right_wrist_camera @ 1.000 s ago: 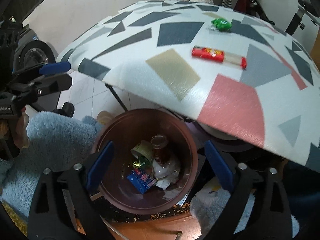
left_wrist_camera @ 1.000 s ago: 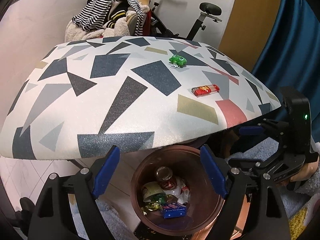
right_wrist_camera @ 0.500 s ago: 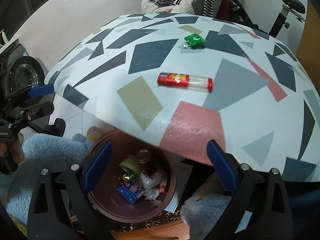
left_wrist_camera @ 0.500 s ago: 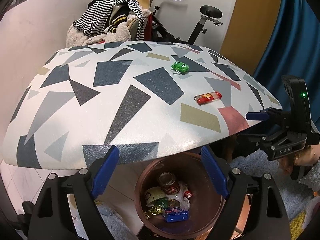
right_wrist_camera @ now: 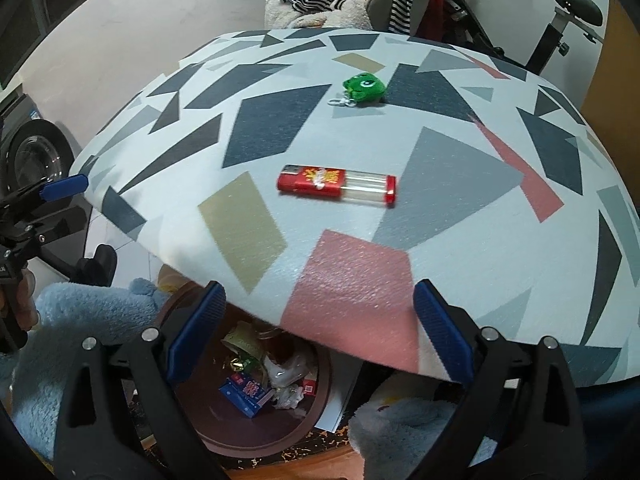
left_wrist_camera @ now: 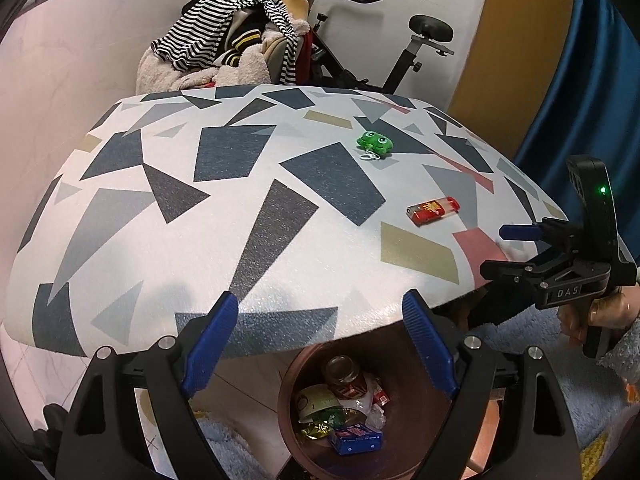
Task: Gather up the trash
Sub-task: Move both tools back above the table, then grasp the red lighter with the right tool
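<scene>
A red and clear lighter (right_wrist_camera: pixel 338 185) lies on the patterned table (right_wrist_camera: pixel 460 184); it also shows in the left wrist view (left_wrist_camera: pixel 432 210). A green frog keychain (right_wrist_camera: pixel 362 88) lies farther back, seen too in the left wrist view (left_wrist_camera: pixel 375 143). A brown bin (left_wrist_camera: pixel 292 424) under the table's front edge holds a jar, a blue box and wrappers; it also shows in the right wrist view (right_wrist_camera: pixel 224 436). My left gripper (left_wrist_camera: pixel 320 344) is open and empty above the bin. My right gripper (right_wrist_camera: pixel 318 332) is open and empty at the table's edge, short of the lighter.
A chair piled with striped clothes (left_wrist_camera: pixel 224 44) and an exercise bike (left_wrist_camera: pixel 408 56) stand behind the table. Blue fluffy fabric (right_wrist_camera: pixel 80 320) lies beside the bin. A washing machine (right_wrist_camera: pixel 28 160) is at the far left. A blue curtain (left_wrist_camera: pixel 580 80) hangs on the right.
Both grippers have risen from over the bin to table height. The right gripper has moved forward toward the lighter. Both stay open and empty.
</scene>
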Tool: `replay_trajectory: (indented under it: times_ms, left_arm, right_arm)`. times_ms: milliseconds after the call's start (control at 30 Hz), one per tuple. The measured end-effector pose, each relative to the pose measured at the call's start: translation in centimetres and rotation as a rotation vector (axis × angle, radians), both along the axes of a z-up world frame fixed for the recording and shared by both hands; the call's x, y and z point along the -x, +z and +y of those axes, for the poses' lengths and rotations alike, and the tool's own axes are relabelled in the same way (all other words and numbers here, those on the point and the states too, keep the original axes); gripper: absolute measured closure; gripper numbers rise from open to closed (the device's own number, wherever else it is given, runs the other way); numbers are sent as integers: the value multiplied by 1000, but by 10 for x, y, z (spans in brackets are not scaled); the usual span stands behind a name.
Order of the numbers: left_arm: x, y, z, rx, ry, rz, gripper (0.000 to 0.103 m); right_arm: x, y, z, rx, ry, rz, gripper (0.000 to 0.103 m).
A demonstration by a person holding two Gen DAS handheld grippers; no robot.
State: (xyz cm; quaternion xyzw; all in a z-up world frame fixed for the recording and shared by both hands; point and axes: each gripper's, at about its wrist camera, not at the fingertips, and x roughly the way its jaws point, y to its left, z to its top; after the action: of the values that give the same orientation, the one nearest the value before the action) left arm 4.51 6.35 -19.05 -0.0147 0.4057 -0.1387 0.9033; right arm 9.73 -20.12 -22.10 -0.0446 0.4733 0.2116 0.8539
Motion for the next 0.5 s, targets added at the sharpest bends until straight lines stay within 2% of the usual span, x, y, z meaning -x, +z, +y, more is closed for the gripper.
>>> replay_trajectory:
  times_ms: [233, 500]
  left_arm:
    - [-15, -7, 7, 11, 15, 11, 21]
    - [-31, -13, 11, 31, 31, 18, 21]
  right_arm:
    - [-27, -6, -3, -9, -78, 12, 6]
    - [-56, -11, 12, -8, -109, 22, 6]
